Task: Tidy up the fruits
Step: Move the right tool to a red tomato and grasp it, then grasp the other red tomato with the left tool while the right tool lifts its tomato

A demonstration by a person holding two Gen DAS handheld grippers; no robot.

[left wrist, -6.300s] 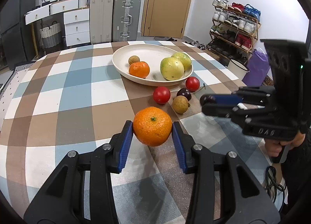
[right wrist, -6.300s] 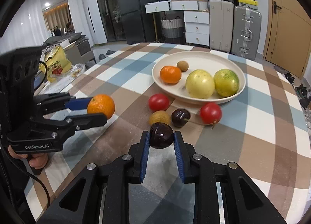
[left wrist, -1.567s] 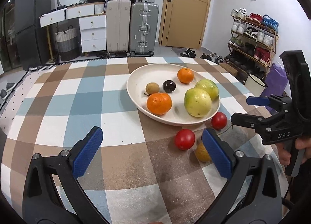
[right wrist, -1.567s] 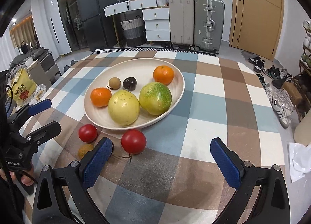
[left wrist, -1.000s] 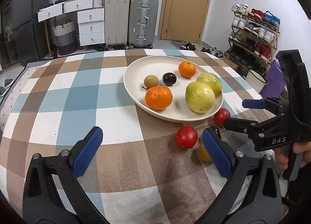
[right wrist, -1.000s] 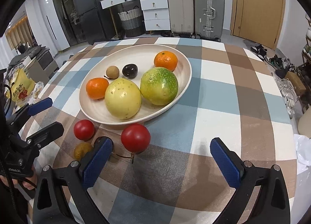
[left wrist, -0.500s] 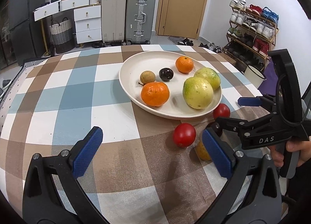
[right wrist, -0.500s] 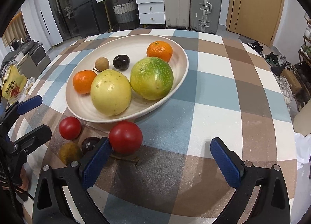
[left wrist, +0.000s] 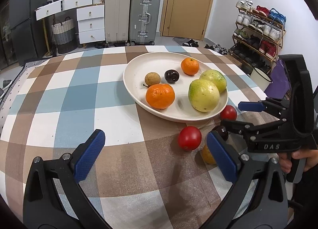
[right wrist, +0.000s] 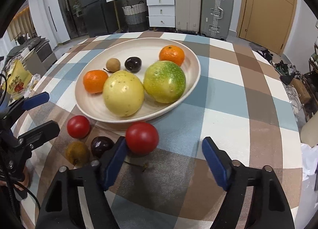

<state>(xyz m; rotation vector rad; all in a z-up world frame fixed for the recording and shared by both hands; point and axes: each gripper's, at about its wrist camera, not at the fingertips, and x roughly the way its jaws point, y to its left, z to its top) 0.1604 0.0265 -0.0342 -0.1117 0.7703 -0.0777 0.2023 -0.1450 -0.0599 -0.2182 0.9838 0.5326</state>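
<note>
The right gripper point(right wrist: 163, 157) is closing on the round red tomato point(right wrist: 142, 138) – shift left to centre it; the left gripper point(left wrist: 157, 153) gapes wide, empty.

a home: suitcases point(left wrist: 132, 16), shoe rack point(left wrist: 258, 30), drawers point(left wrist: 90, 24) round the table.

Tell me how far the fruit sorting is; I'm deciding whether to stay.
Done: six fruits sit in the bowl. In hand: the right gripper is closing around a red tomato. Left: another tomato, a dark fruit and a brown fruit on the table.
</note>
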